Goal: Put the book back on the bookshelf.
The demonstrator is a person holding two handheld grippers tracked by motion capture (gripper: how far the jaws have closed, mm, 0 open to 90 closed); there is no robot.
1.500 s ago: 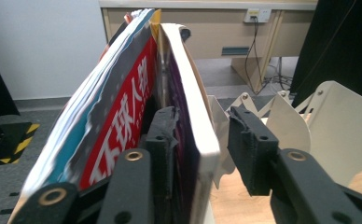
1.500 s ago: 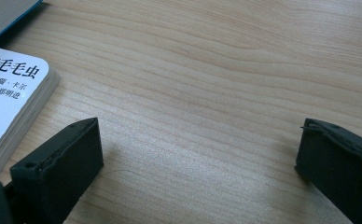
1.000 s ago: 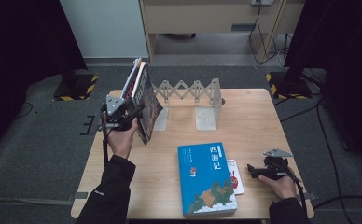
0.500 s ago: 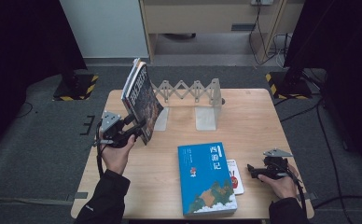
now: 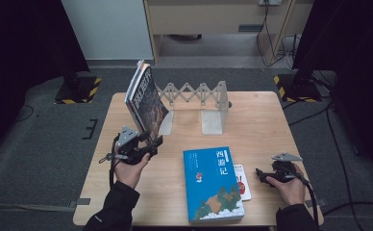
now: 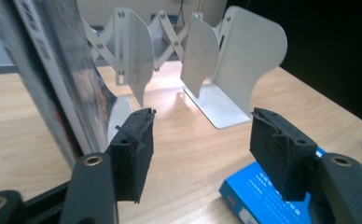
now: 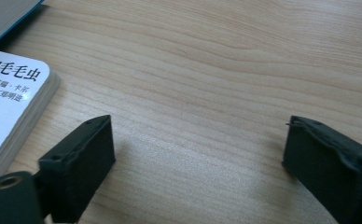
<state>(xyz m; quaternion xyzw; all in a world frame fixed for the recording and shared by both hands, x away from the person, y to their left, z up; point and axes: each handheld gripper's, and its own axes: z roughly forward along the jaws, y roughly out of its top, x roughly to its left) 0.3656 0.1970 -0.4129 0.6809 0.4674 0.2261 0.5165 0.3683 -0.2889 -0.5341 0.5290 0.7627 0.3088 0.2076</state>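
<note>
A: Left gripper?
B: Left of centre, jaws spread and just been widening, nothing between them; the leaning books stand just above, against the rack.
A: Right gripper?
B: Lower right, spread, just narrowing slightly, empty, beside the small book.

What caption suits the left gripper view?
Open left gripper beside dark books leaning at the white bookend rack, nothing between its fingers.

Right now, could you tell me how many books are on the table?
3, perhaps more. A dark book leans upright against the bookend rack, possibly more than one there. A blue book lies flat, with a small white book partly beneath it.
</note>
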